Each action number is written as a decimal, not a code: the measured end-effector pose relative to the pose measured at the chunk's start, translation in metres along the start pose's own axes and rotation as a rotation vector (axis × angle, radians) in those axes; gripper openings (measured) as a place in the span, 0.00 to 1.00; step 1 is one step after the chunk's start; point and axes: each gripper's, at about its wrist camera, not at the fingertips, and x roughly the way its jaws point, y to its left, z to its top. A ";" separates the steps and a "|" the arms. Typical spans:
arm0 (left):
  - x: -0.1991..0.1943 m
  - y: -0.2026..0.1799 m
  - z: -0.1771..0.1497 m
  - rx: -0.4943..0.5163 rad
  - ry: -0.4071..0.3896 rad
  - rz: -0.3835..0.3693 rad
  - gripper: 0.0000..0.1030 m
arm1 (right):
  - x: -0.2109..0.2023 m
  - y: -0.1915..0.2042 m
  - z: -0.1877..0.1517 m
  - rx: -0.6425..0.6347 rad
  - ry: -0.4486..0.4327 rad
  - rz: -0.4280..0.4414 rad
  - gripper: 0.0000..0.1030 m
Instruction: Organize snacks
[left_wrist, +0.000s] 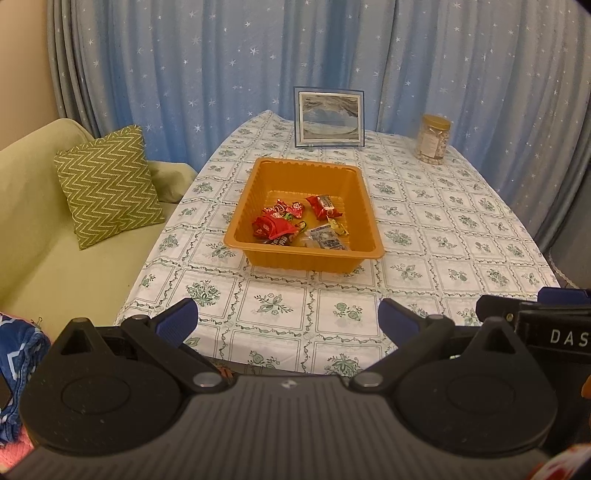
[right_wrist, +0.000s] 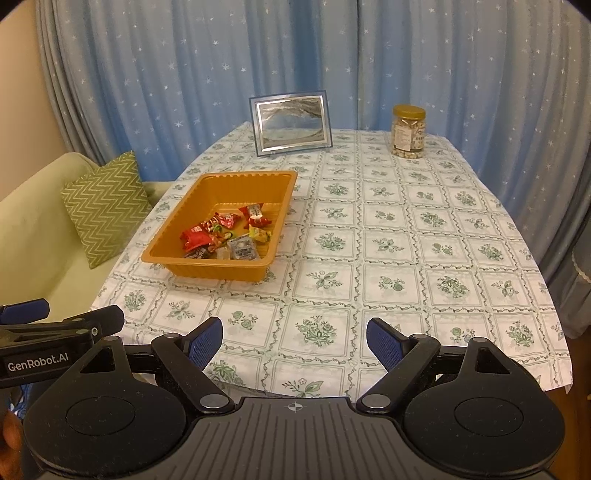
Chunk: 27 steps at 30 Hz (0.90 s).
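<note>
I am holding my right gripper over the near edge of the table, jaws spread wide and nothing between them. My left gripper is hanging beside it, likewise spread and empty. Both are pointing down at the cloth, well short of the tray. The tray is sitting left of centre; the snacks are lying loose in its near half, red wrappers mixed with a grey packet and a yellow one. I am seeing no snack left on the cloth. A jar and a picture frame are standing at the far edge. I judge the gathering step finished, or a sorting step not yet begun. Any next move calls for reaching forward over the tray's near wall and closing on a single wrapper.
</note>
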 end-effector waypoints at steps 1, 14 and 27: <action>0.000 0.000 0.000 0.000 0.000 -0.001 1.00 | 0.000 0.000 0.000 0.000 0.000 0.001 0.82; -0.001 -0.001 0.000 0.007 -0.005 0.000 1.00 | 0.000 0.000 0.000 0.003 -0.001 0.002 0.82; 0.000 -0.001 0.000 0.007 -0.005 0.001 1.00 | 0.001 0.000 0.001 0.004 0.003 0.004 0.82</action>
